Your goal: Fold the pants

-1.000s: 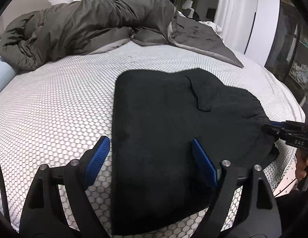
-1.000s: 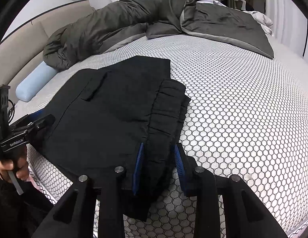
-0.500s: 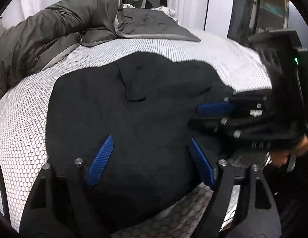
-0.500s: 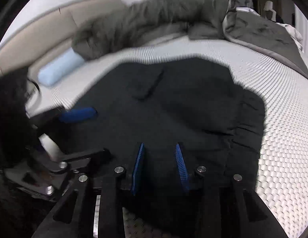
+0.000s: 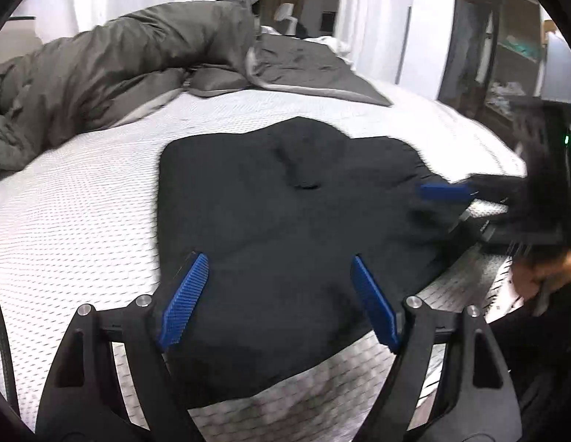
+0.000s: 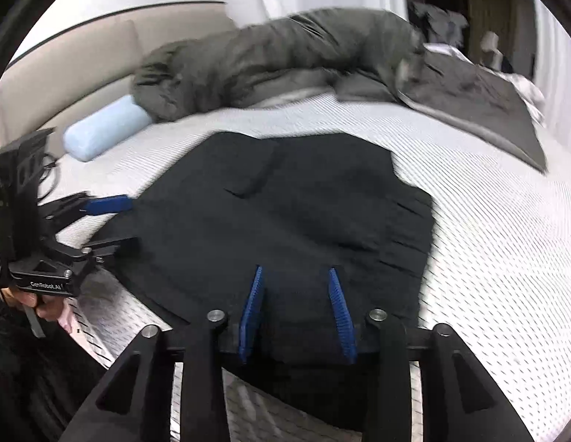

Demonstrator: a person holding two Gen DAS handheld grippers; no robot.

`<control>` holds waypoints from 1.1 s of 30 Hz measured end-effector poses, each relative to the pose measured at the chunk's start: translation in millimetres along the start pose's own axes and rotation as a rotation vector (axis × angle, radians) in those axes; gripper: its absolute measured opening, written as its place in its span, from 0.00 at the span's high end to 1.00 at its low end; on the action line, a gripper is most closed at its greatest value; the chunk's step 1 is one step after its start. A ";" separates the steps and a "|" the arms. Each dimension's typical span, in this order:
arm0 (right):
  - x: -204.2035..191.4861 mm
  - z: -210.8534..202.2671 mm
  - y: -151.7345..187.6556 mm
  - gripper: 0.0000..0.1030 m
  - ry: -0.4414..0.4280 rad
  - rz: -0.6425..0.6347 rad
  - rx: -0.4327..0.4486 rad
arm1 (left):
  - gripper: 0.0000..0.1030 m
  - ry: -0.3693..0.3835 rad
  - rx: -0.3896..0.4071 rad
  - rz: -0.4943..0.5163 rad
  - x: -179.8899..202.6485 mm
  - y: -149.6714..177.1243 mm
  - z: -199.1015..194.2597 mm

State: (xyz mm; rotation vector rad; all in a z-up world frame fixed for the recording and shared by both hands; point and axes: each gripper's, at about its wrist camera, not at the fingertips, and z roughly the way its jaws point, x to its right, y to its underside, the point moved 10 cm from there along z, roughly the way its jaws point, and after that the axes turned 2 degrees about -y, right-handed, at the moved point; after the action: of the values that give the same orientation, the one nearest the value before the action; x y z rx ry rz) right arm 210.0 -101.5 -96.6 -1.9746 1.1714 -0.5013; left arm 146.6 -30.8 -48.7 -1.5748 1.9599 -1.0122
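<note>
The black pants (image 5: 285, 213) lie folded flat on the white mattress (image 5: 75, 202), pocket flap up. My left gripper (image 5: 279, 296) hovers open and wide over their near edge, nothing pinched; the right wrist view shows it (image 6: 114, 224) at the pants' (image 6: 285, 213) left edge. My right gripper (image 6: 296, 307) is low over the near edge, left of the gathered waistband (image 6: 414, 228). Its jaws are opening, with cloth lying between the blue pads (image 6: 251, 309) but not squeezed. The left wrist view has it (image 5: 447, 204) at the pants' right side, blurred.
A dark olive duvet (image 5: 112, 70) is heaped across the far side of the bed. A light blue bolster (image 6: 105, 132) rests by the beige headboard (image 6: 64, 70). White curtains and dark shelving (image 5: 506, 48) stand beyond. A hand (image 6: 38, 302) grips the left tool.
My right gripper let go of the waistband, slid left over the pants, and its jaws widened. The left gripper swung in over the pants and back a little, staying open.
</note>
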 end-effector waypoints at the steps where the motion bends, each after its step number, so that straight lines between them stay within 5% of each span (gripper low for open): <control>1: -8.6 10.5 2.2 0.54 -0.007 -0.021 -0.016 | 0.24 0.018 -0.010 0.020 7.5 0.5 4.1; 6: -13.5 32.7 19.1 0.54 0.052 -0.121 -0.084 | 0.24 -0.056 -0.062 0.179 18.6 16.7 19.7; 12: 26.7 4.0 26.7 0.57 0.105 -0.073 -0.068 | 0.22 -0.047 -0.044 0.109 -4.1 23.6 -1.3; 16: 19.4 -0.6 14.4 0.56 0.096 -0.050 -0.015 | 0.22 0.005 0.015 0.024 -4.1 8.3 -12.5; 20: -3.2 12.7 5.5 0.55 0.085 -0.029 0.064 | 0.22 -0.032 0.029 -0.021 -3.5 -7.9 7.4; 26: -9.9 45.0 16.9 0.45 0.148 -0.095 0.022 | 0.22 -0.088 -0.044 0.031 -2.3 -7.2 46.4; 33: 43.0 21.6 20.7 0.43 0.263 -0.043 -0.003 | 0.22 -0.074 -0.047 -0.029 -21.0 4.3 23.2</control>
State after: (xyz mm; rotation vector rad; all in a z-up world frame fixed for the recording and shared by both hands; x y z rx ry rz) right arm 234.1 -135.5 -128.4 -1.9821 1.2906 -0.8019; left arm 166.0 -16.6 -69.3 -1.6469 1.9292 -0.9126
